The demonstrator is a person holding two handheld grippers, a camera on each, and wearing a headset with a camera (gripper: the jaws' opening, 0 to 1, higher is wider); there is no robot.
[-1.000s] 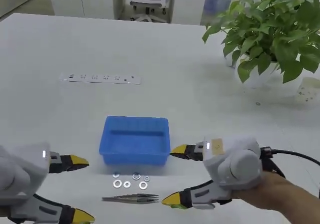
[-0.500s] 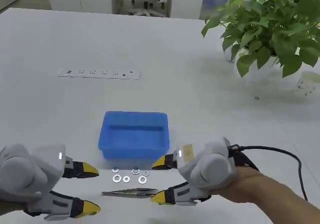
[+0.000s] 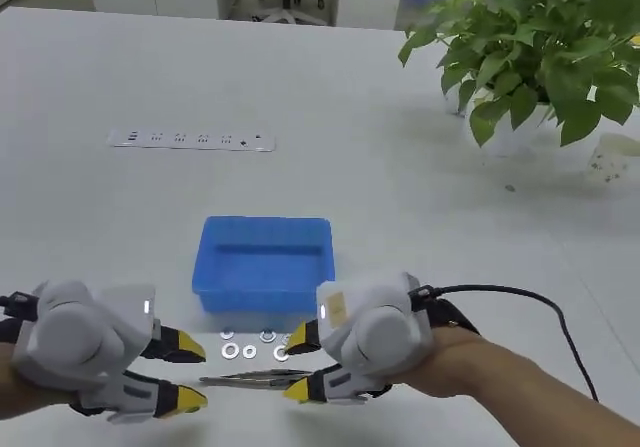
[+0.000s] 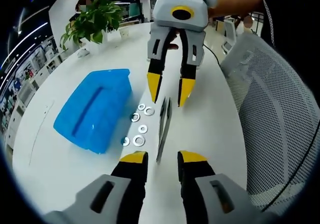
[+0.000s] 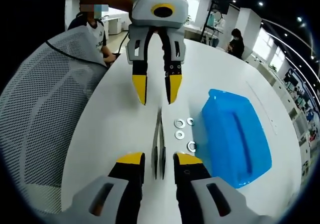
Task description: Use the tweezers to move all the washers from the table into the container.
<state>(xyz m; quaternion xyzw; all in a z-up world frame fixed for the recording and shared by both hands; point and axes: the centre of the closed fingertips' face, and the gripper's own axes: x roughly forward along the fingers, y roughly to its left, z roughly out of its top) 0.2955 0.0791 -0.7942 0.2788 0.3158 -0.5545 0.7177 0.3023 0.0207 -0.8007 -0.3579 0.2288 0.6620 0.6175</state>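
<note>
Head view shows a big white table. Far behind the blue container, off to its right, stands a leafy green plant. A white power strip lies behind the container, a bit to its left. A black cable runs off to the container's right.

The left gripper is in front of the container on the left side. The right gripper is in front of it on the right side. They point at each other. Both claws are partly open and hold nothing.

The tweezers lie flat in front of the container, with one end between each claw's yellow tips. I cannot tell if the tips touch them. The washers lie on the table between the container and the tweezers.

Left gripper view lets me count six washers. It also shows a mesh chair on the side away from the container. Right gripper view shows people far behind.

A second ago both grippers were farther from the tweezers and their claws were open wider. The tweezers and washers have stayed in the same spot by the container.
</note>
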